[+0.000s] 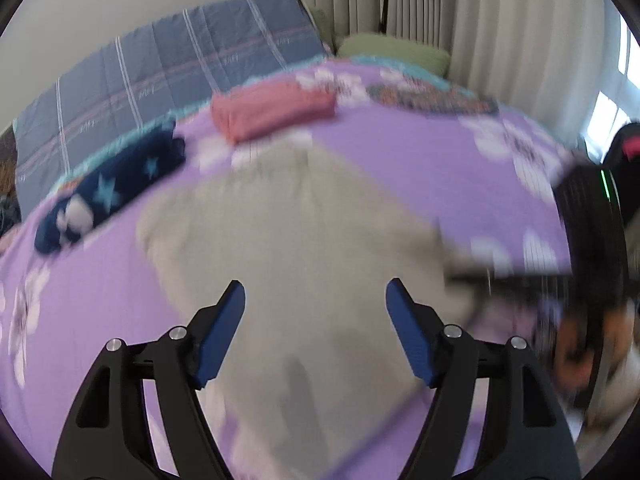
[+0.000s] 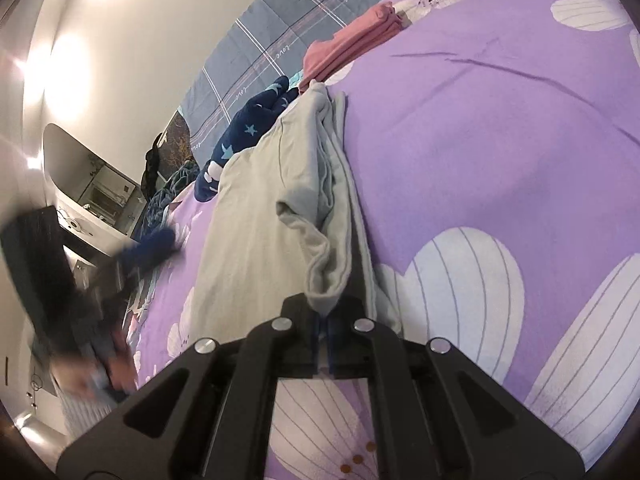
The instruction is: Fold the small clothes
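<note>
1. Right gripper (image 2: 323,322): jaws closed on a bunched corner of the grey garment (image 2: 256,216). Risk: the pinch looks shallow, taking only the fabric's tip, so a sideways pull could slip it free and let the fold fall open.
2. Left gripper (image 1: 316,320): jaws wide apart, nothing between the pads, poised over the grey garment (image 1: 296,240). Risk: if it closes without going lower it takes no cloth; if it closes deep it may take the bedspread (image 1: 420,160) along with the garment.
3. Grey garment: lies mid-bed on the purple flowered bedspread, partly folded, one edge doubled back along its length. Risk: the loose layers may shift apart if the two grippers pull unevenly.
4. Neighbours: a navy star-print piece (image 1: 108,196) and a folded pink piece (image 1: 272,112) lie near the garment's far end. Risk: a wide sweep could drag them.
5. Right wrist view only: the pinch itself, the doubled layers, and the left gripper as a dark blur at the left edge.
6. Left wrist view only: the garment's broad flat face, curtains (image 1: 500,20) and a green pillow (image 1: 396,52). That view is blurred.
</note>
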Motion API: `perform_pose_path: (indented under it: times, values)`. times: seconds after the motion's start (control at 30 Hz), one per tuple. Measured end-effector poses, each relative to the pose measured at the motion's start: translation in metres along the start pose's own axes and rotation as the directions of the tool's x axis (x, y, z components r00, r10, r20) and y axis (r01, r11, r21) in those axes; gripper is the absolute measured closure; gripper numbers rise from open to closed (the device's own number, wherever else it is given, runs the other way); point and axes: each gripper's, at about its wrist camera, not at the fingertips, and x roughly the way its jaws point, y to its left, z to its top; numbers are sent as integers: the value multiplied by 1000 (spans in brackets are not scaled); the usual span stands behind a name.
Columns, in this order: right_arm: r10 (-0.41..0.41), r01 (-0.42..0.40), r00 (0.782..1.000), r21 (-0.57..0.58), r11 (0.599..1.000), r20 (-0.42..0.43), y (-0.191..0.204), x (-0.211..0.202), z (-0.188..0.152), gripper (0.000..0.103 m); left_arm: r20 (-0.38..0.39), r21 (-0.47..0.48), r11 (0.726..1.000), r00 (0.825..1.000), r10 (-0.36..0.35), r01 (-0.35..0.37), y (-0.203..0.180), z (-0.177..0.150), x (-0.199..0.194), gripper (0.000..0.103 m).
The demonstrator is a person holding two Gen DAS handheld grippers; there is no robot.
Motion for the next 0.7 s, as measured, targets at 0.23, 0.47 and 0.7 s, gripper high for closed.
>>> perform_pose_path:
  times: [0.23,0.47,0.7]
  values:
    - [-26,23,999,-76,997,-33,13,5,6,76,-81,-100,994,996,35,-43,10,-76,-2,30]
    - [-41,43,999,-96,994,15,20,-15,10,100,-100,-153,985,993,62,-77,24,-97,-1,30]
    - [-93,89,994,-80,993,-57,0,-17,3,93,-98,-184,980,994,57,-74,31,-105,-11,30]
